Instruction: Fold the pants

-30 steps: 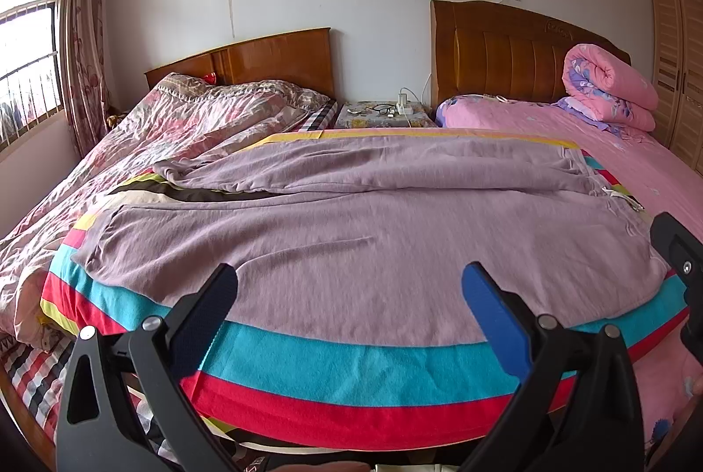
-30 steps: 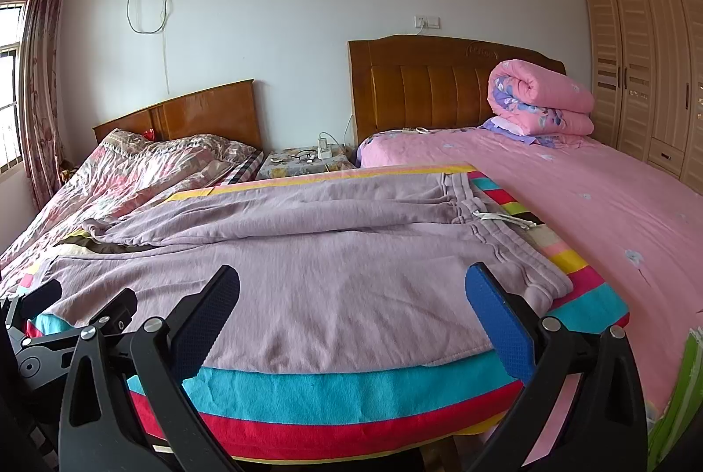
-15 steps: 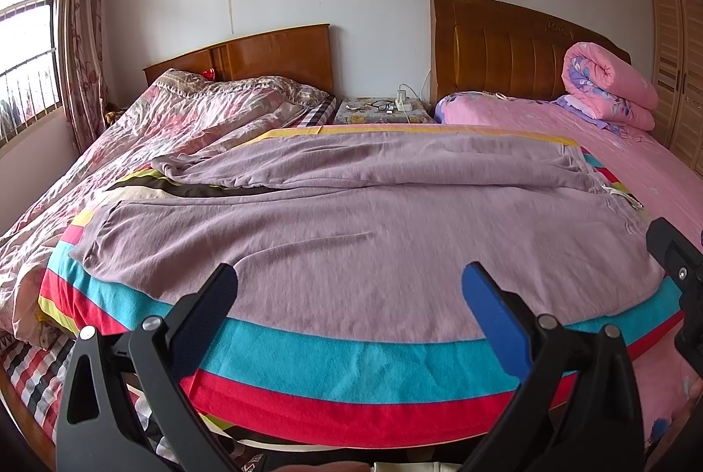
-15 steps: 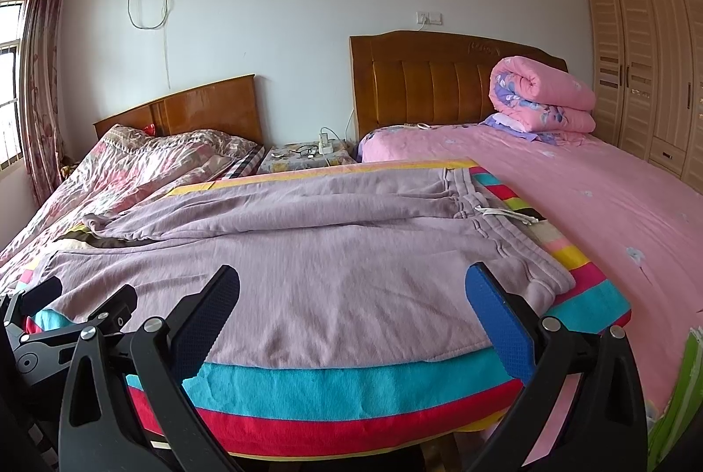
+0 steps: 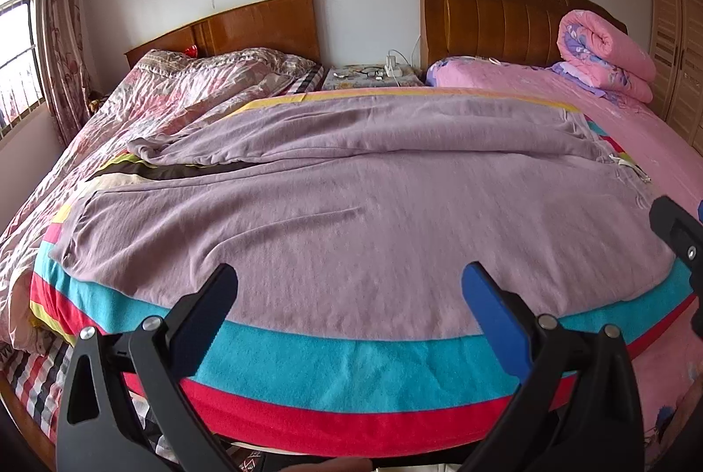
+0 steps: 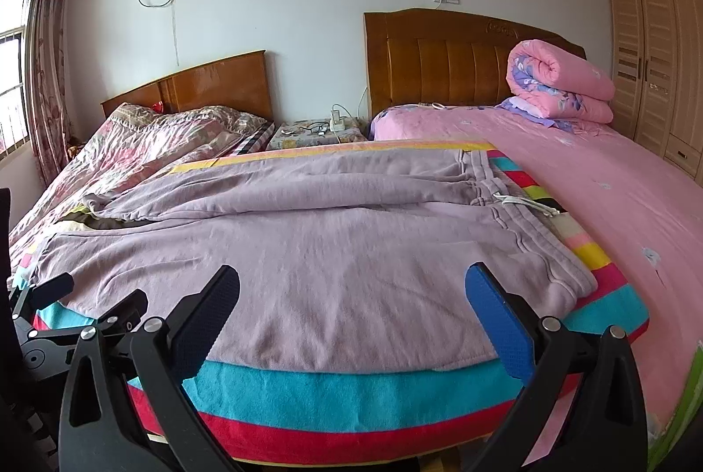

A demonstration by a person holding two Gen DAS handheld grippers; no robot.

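Observation:
Lilac sweatpants [image 5: 351,208] [image 6: 307,248] lie spread across a striped blanket [image 5: 334,366] [image 6: 342,397], waistband with white drawstring [image 6: 523,204] at the right, cuffs at the left. The far leg is bunched and creased; the near leg lies flat. My left gripper [image 5: 349,292] hovers open over the near hem of the pants, nothing between its fingers. My right gripper [image 6: 351,287] is open too, above the near edge toward the waistband. Part of the right gripper [image 5: 679,234] shows at the left wrist view's right edge, and the left gripper [image 6: 83,318] shows at the right wrist view's lower left.
Two beds stand side by side with wooden headboards [image 6: 461,54]. A rumpled floral quilt [image 5: 175,94] covers the left bed, a pink sheet [image 6: 615,199] the right, with a rolled pink duvet [image 6: 558,85]. A nightstand [image 6: 316,129] sits between them; a wardrobe [image 6: 659,54] stands right.
Both grippers have crept forward and slightly lower toward the pants; the near hem now sits closer under the fingertips. The pants have not moved.

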